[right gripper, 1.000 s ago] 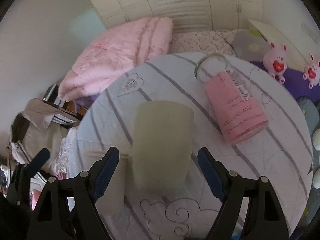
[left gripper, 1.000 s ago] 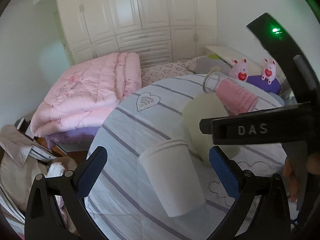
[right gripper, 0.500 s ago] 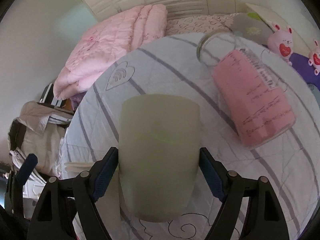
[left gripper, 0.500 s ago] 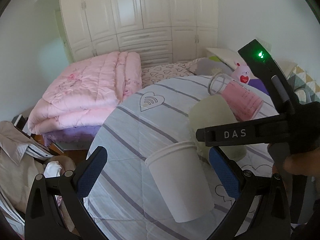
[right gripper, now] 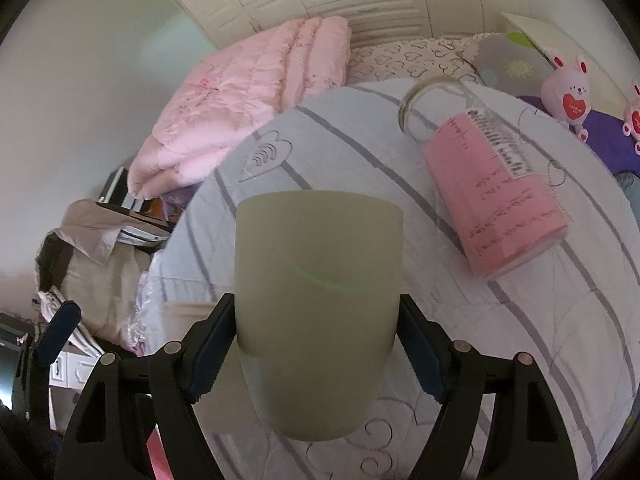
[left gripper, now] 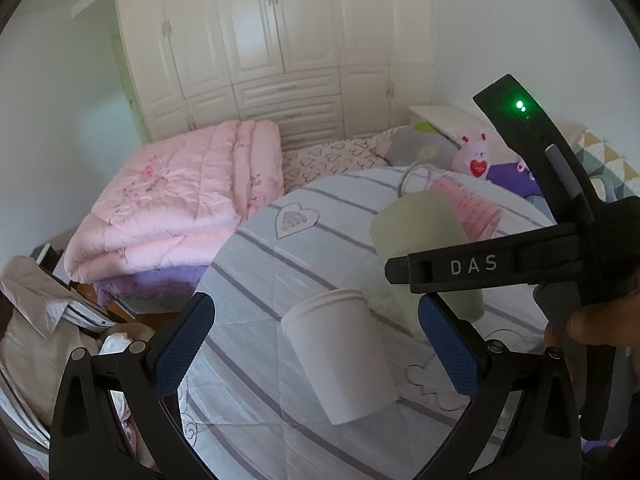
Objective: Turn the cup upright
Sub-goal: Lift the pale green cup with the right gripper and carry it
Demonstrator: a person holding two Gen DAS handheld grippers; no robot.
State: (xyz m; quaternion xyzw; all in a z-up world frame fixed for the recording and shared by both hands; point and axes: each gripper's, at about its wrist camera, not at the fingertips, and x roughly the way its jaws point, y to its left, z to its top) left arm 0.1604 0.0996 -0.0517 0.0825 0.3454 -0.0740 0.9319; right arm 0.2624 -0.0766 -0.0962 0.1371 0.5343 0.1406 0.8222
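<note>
A pale green cup (right gripper: 316, 304) lies on its side on the striped bedsheet (right gripper: 360, 148), its rim pointing away from me. My right gripper (right gripper: 316, 344) has its blue pads against both sides of the cup. The same cup (left gripper: 424, 240) shows in the left wrist view behind the right gripper's black body (left gripper: 496, 264). A white paper cup (left gripper: 340, 356) lies on its side between the fingers of my left gripper (left gripper: 316, 344), which is open and does not touch it. A glass with a pink sleeve (right gripper: 492, 192) lies on its side further right.
A folded pink quilt (left gripper: 176, 208) lies at the far left of the bed. Pink plush bunnies (right gripper: 568, 88) sit at the far right by a purple cushion. Clothes and bags (left gripper: 36, 336) are piled on the floor to the left. White wardrobes (left gripper: 264, 48) stand behind.
My right gripper has moved forward around the green cup and closed its pads onto the sides. The left gripper has stayed open around the white cup.
</note>
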